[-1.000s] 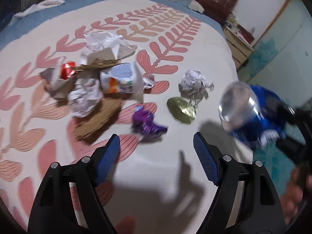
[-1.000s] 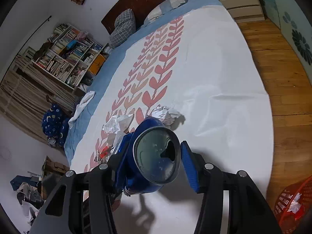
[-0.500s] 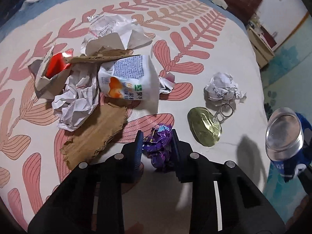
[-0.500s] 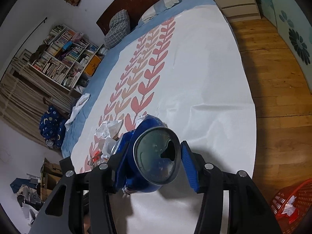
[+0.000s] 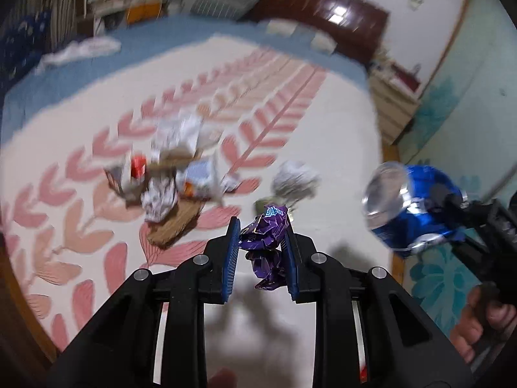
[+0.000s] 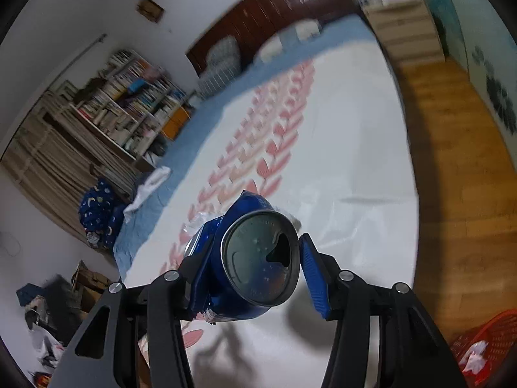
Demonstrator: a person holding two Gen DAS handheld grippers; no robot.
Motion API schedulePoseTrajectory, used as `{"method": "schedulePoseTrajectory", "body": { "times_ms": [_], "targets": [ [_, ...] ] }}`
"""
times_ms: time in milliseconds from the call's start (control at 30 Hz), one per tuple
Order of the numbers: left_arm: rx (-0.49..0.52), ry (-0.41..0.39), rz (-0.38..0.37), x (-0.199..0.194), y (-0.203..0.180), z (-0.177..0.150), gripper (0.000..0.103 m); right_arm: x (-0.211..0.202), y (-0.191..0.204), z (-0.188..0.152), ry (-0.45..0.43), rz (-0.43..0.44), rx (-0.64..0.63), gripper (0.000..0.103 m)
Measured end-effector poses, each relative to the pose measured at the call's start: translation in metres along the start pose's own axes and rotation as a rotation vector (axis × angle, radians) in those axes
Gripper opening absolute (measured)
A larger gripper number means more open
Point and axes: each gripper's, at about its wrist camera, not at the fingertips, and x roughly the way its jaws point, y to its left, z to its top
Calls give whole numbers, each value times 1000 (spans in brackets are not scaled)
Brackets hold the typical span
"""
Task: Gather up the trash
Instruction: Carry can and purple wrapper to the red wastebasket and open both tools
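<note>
Your left gripper [image 5: 261, 226] is clamped on the purple wrapper [image 5: 265, 248], lifted off the bed [image 5: 323, 148]; the trash pile [image 5: 168, 177] lies ahead-left. Your right gripper [image 6: 252, 255] grips the blue can [image 6: 255, 258], with bare bedspread ahead, the wooden floor [image 6: 452, 174] to its right and the red basket [image 6: 484, 346] low on that side.

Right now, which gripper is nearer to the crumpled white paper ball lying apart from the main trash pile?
Left. The left gripper, clamping a purple wrapper, sits just short of the paper ball; the right gripper, holding the blue can, is farther off to its side.

Two close gripper-mounted views over shared bed [image 5: 323, 148]
</note>
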Motion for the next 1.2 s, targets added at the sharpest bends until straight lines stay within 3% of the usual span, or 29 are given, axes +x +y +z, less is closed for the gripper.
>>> {"method": "schedulePoseTrajectory", "body": {
  "times_ms": [100, 200, 300, 433, 600, 733, 900, 1000, 1200],
  "targets": [
    [72, -97, -49, -47, -39, 2, 25, -55, 2, -4, -65, 5, -42, 51],
    [98, -112, -186, -70, -69, 0, 25, -124, -18, -18, -152, -55, -29, 51],
    [187, -130, -242, -91, -115, -11, 25, -200, -52, -34, -243, -107, 20, 51],
    [327, -99, -346, -103, -189, -42, 25, -298, -107, -64, -330, -242, 63, 51],
    [492, -5, -419, -88, -268, -96, 25, -364, -166, -110, -342, -388, 118, 51],
    [593, 108, -451, -55, -311, -139, 25, -376, -211, -143, -337, -442, 201, 51],
    [696, 219, -410, 4, -347, -198, 25, -347, -264, -181, -220, -529, 245, 51],
    [754, 338, -368, 38, -361, -232, 25, -328, -303, -206, -156, -585, 355, 51],
    [820, 367, -355, 48, -375, -255, 25, -295, -339, -240, -69, -635, 401, 51]
  ]
}}
